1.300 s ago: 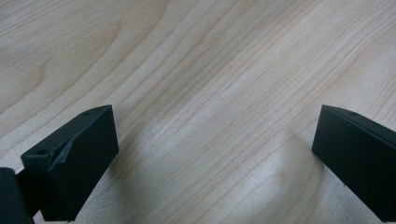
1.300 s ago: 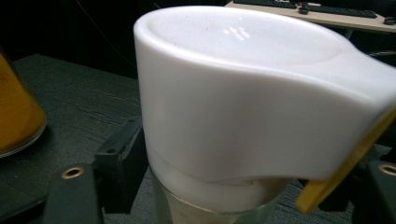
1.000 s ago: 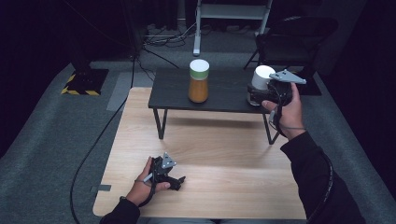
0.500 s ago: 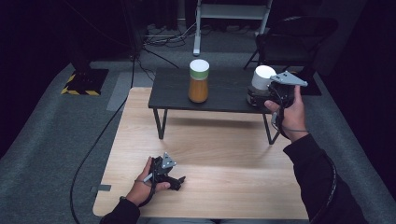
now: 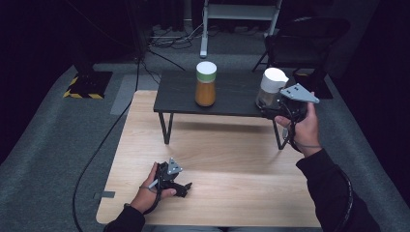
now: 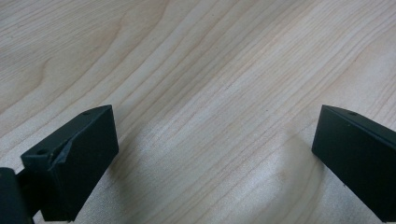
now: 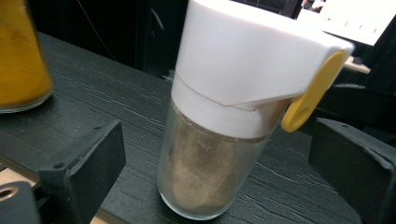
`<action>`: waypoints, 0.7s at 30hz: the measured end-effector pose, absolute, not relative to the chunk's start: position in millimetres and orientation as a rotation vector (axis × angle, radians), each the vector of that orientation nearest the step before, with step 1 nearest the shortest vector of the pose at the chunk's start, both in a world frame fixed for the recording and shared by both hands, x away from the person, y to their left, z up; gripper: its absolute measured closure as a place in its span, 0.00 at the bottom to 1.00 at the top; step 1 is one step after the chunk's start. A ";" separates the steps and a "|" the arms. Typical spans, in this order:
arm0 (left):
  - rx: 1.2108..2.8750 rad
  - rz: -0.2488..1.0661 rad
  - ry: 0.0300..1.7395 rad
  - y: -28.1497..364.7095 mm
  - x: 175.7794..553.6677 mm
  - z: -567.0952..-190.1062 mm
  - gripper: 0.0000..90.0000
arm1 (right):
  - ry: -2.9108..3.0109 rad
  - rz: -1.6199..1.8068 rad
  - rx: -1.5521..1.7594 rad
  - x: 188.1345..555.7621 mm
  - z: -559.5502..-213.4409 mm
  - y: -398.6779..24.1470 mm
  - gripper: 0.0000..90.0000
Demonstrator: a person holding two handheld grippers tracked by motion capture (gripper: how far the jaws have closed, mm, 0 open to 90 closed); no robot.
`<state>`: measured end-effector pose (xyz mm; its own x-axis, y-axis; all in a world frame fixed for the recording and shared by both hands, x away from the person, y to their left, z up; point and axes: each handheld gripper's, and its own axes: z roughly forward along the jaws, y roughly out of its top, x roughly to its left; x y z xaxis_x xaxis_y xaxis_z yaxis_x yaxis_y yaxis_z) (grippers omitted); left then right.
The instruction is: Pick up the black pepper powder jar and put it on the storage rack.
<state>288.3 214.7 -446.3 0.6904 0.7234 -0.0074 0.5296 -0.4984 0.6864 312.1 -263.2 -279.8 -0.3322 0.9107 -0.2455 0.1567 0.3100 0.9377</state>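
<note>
- The spice jar (image 7: pixel 219 140) is stood upright on the black side table (image 5: pixel 232 99), now released.
- The right gripper (image 7: pixel 217 163) has just been opened wide and drawn back.
- The left gripper (image 6: pixel 210 154) is rested open on the wooden table (image 5: pixel 217 164).

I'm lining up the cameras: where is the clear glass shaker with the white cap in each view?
High view: clear glass shaker with the white cap at right, on the black low table.
Left gripper view: not in it.
Right gripper view: shaker in the centre.
Shared landmark: orange-filled jar.
</note>
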 end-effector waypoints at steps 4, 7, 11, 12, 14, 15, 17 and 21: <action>2.221 0.370 0.952 214.9 288.5 -446.4 0.00 | 1.715 1.097 0.935 304.3 -285.1 -263.5 0.04; 2.221 0.370 0.952 214.9 288.5 -446.4 0.00 | 1.723 1.100 0.910 298.6 -289.5 -264.5 0.04; 2.221 0.370 0.952 214.9 288.5 -446.4 0.00 | 1.725 1.119 0.874 290.4 -297.2 -266.6 0.04; 2.222 0.370 0.951 214.9 288.5 -446.4 0.00 | 1.727 1.121 0.854 288.3 -299.7 -267.0 0.04; 2.221 0.370 0.952 214.9 288.5 -446.4 0.00 | 1.734 1.125 0.819 284.0 -304.9 -267.8 0.04; 2.221 0.370 0.952 214.9 288.5 -446.4 0.00 | 1.736 1.135 0.807 282.0 -307.5 -268.6 0.04; 2.221 0.370 0.952 214.9 288.5 -446.5 0.00 | 1.736 1.149 0.783 277.6 -312.5 -270.0 0.03; 2.221 0.370 0.952 214.9 288.4 -446.5 0.00 | 1.724 1.154 0.715 267.9 -325.1 -270.0 0.03</action>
